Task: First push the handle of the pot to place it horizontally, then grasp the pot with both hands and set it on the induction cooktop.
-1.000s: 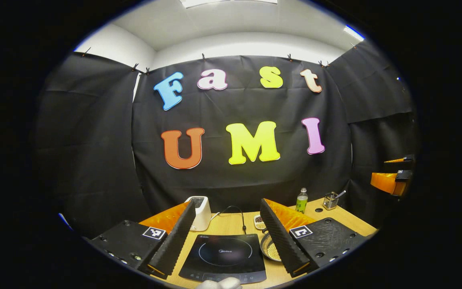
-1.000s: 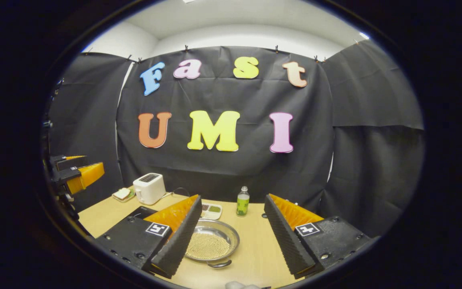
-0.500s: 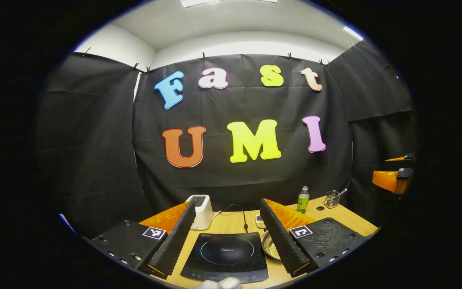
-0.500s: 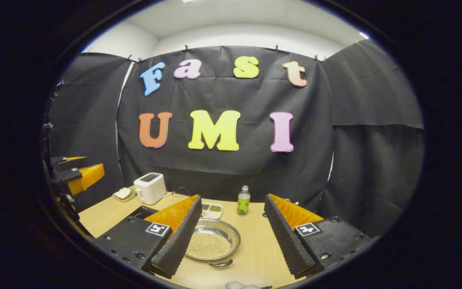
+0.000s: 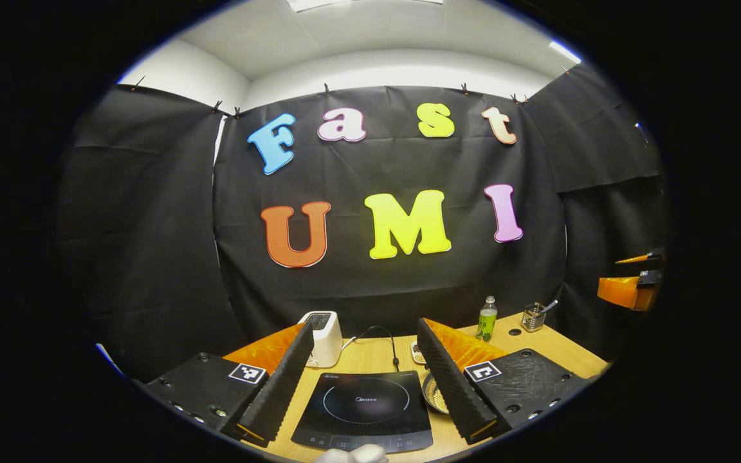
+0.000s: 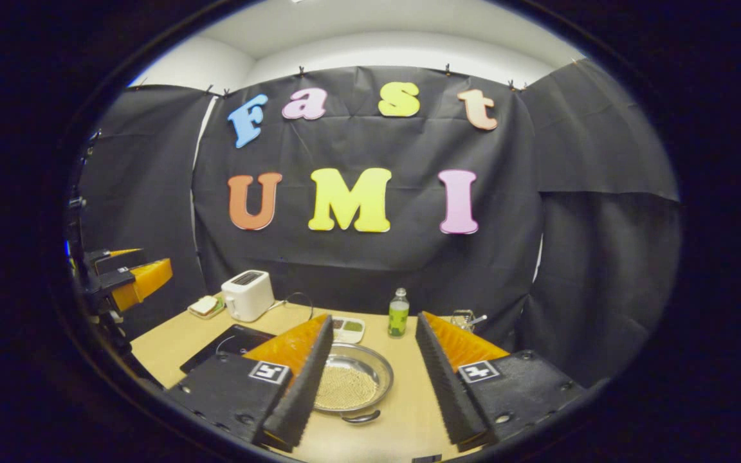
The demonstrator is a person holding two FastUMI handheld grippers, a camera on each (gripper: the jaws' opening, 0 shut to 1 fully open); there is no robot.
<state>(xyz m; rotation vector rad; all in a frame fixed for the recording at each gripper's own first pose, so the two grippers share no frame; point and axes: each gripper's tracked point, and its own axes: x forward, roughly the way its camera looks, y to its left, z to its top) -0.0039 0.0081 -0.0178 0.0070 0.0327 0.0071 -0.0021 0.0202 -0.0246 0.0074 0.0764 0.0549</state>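
Pale wooden worktop (image 6: 402,411): my right gripper (image 6: 370,379) and left gripper (image 5: 364,373) hang wide open, empty — round steel pot (image 6: 351,386) sits beside the glossy black induction cooktop (image 5: 363,411).

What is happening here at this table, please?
A person holds a two-finger gripper in each hand above a wooden table. Both are open and hold nothing. The right gripper hovers near a steel pot filled with small grains; one of the pot's handles points toward the camera. The left gripper faces the black induction cooktop, which has nothing on it. The pot sits on the table beside the cooktop, not yet grasped.
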